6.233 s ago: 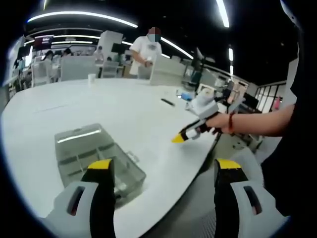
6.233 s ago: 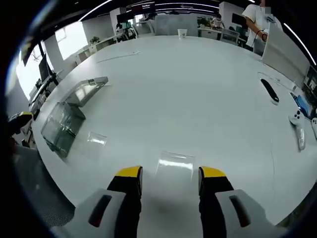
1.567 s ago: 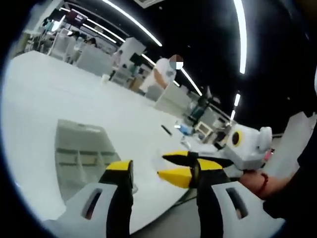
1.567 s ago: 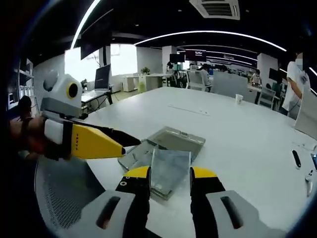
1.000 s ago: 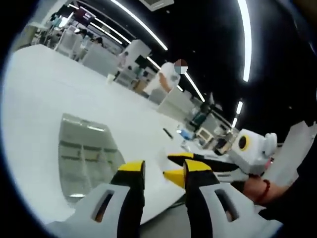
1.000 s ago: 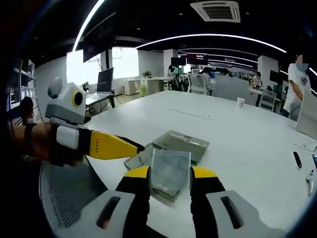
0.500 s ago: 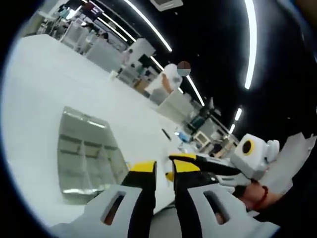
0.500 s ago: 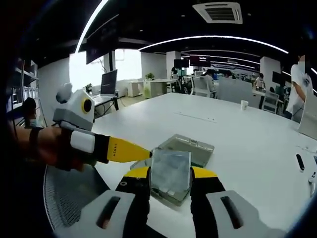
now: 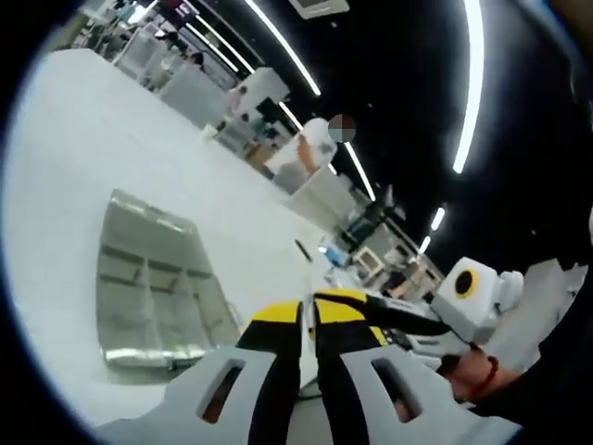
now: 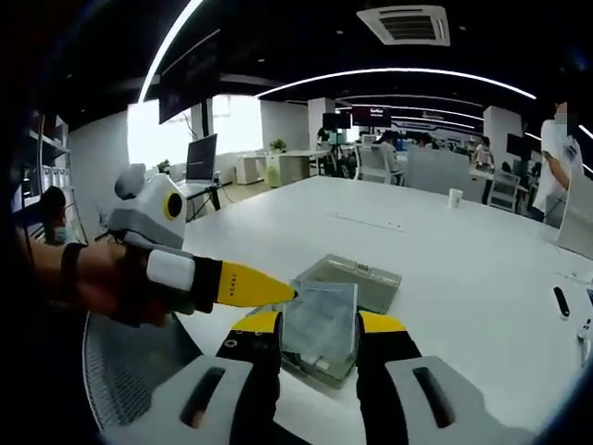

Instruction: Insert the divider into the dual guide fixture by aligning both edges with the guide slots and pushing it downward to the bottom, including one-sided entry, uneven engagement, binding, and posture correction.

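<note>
My right gripper [image 10: 318, 323] is shut on the divider [image 10: 321, 306], a thin clear plate that stands upright between its yellow-tipped jaws. Behind the plate, on the white table [image 10: 445, 269], lies the clear guide fixture [image 10: 357, 276], a shallow compartment box. From the left, my left gripper [image 10: 283, 293] reaches in, its yellow tips at the divider's upper left corner. In the left gripper view, my left gripper [image 9: 308, 313] has its jaws closed to a thin slit. The right gripper [image 9: 347, 298] lies just behind them, and the fixture [image 9: 148, 297] is to the left.
A black mesh chair [image 10: 139, 371] sits below the near table edge. A paper cup [image 10: 455, 197] and a dark pen-like item [image 10: 559, 302] lie farther out on the table. A person in white [image 9: 313, 148] stands beyond the table.
My left gripper's jaws have closed from a wide gap to a slit while moving up to the divider's corner. The right gripper keeps holding the divider above the fixture.
</note>
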### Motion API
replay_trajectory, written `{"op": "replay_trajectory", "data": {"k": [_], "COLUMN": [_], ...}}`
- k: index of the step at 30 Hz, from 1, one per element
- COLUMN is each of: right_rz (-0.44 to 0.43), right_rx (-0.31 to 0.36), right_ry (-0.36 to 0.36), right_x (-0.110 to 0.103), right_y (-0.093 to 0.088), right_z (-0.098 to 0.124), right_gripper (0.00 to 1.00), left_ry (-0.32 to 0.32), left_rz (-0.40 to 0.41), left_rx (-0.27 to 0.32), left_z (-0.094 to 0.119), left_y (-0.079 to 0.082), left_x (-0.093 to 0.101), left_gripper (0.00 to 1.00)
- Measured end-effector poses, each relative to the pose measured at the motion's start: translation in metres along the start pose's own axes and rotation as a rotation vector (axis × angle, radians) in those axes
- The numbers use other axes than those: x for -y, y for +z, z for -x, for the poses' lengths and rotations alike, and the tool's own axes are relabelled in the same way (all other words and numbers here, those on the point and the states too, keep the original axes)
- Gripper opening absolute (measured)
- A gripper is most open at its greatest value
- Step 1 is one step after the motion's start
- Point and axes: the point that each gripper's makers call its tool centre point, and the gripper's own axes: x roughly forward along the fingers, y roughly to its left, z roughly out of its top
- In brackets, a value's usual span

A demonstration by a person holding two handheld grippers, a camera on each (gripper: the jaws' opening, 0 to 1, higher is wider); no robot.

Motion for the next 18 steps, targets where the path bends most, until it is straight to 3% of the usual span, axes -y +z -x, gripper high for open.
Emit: {"op": "replay_trajectory", "data": {"k": [7, 14, 18], "right_rz": [0.001, 0.011, 0.040], "right_rx": [-0.001, -0.007, -0.035], "right_ry": [0.009, 0.056, 0.081], "right_x": [-0.0036, -0.0073, -0.0092], "right_y": [0.0000, -0.0017, -0.0046], "right_z": [-0.0011, -0.0026, -0.0027], "right_gripper": [0.27, 0.28, 0.28], "left_ry": [-0.013, -0.018, 0.009], "left_rz": [0.029, -0.015, -0.087], "left_rx": [-0.002, -0.023, -0.023], "left_z": [0.0005, 0.0042, 0.0072], "left_y": [-0.0013, -0.0025, -0.0004], "left_x": [-0.0014, -0.0001, -0.0018], "left_gripper": [0.00, 0.00, 0.00]}}
